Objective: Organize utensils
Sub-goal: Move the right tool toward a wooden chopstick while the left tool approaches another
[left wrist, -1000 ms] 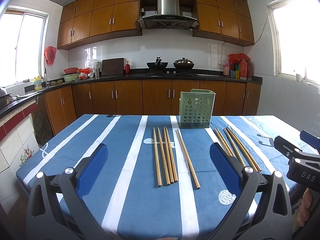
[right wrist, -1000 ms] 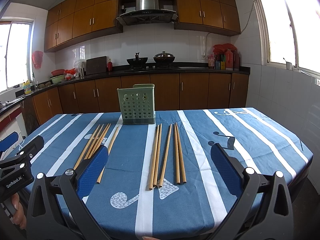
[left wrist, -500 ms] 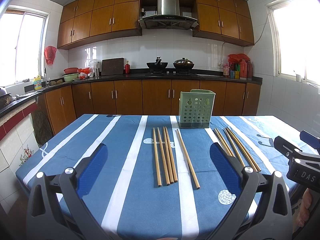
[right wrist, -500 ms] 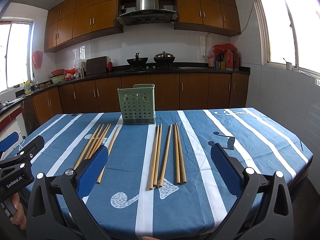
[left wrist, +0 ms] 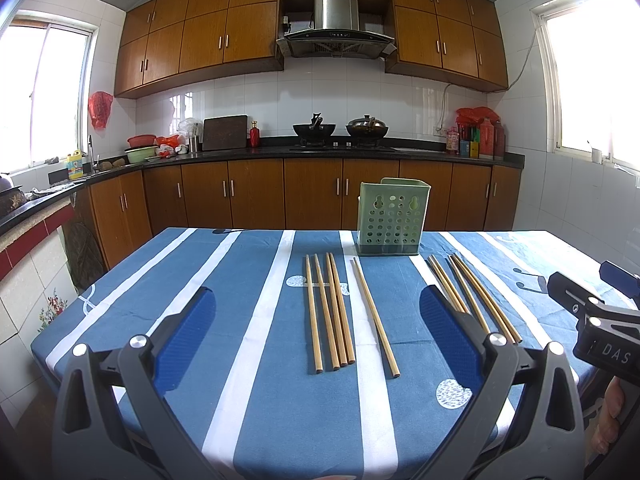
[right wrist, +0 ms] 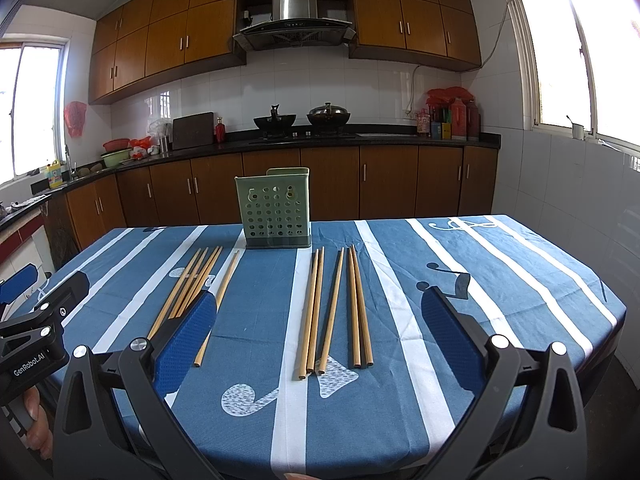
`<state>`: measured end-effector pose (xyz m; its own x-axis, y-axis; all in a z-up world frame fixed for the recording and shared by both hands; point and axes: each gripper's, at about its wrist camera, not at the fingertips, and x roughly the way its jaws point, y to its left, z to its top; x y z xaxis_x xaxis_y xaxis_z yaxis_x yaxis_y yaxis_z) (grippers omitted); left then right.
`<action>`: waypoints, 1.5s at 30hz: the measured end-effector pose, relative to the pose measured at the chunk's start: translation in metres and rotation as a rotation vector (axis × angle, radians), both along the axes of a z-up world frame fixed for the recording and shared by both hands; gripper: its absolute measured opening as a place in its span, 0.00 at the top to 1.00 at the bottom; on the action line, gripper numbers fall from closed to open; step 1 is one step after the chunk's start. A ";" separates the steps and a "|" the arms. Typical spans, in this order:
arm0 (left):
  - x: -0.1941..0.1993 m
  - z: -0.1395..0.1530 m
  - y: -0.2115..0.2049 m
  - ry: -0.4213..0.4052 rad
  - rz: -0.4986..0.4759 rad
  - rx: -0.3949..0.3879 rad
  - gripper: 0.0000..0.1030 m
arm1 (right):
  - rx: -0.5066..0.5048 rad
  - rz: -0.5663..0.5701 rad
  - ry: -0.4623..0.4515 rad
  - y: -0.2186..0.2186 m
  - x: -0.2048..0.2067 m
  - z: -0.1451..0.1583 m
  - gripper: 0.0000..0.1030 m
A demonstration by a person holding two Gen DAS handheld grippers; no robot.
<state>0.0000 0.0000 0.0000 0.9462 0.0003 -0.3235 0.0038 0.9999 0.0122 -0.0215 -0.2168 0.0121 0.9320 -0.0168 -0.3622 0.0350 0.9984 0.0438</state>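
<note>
Several bamboo chopsticks lie lengthwise on the blue striped tablecloth in two groups. The left group (left wrist: 330, 312) shows ahead of my left gripper (left wrist: 316, 312), with one single stick (left wrist: 374, 316) beside it. The right group (right wrist: 336, 308) lies ahead of my right gripper (right wrist: 320, 312). A green perforated utensil holder (left wrist: 390, 218) stands upright at the far edge, also in the right wrist view (right wrist: 276, 214). Both grippers are open, empty, and held above the near table edge.
The table (left wrist: 168, 280) ends close on all sides. The right gripper's body (left wrist: 600, 320) shows at the right of the left view; the left gripper's body (right wrist: 36, 332) at the left of the right view. Kitchen cabinets and a counter stand behind.
</note>
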 end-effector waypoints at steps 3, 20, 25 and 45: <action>0.000 0.000 0.000 0.000 0.000 0.000 0.04 | -0.001 0.000 0.000 0.000 0.000 0.000 0.02; 0.000 0.000 0.000 0.001 0.000 0.000 0.04 | 0.000 0.000 0.001 0.000 0.000 0.000 0.02; 0.000 0.000 0.000 0.001 0.000 0.000 0.04 | 0.001 0.000 0.001 0.000 0.000 -0.001 0.02; 0.054 -0.020 0.028 0.197 0.097 -0.005 0.04 | 0.131 -0.102 0.188 -0.048 0.054 -0.028 0.04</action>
<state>0.0540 0.0284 -0.0199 0.8605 0.0866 -0.5021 -0.0911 0.9957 0.0156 0.0326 -0.2645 -0.0158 0.8438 -0.0489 -0.5344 0.1550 0.9756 0.1554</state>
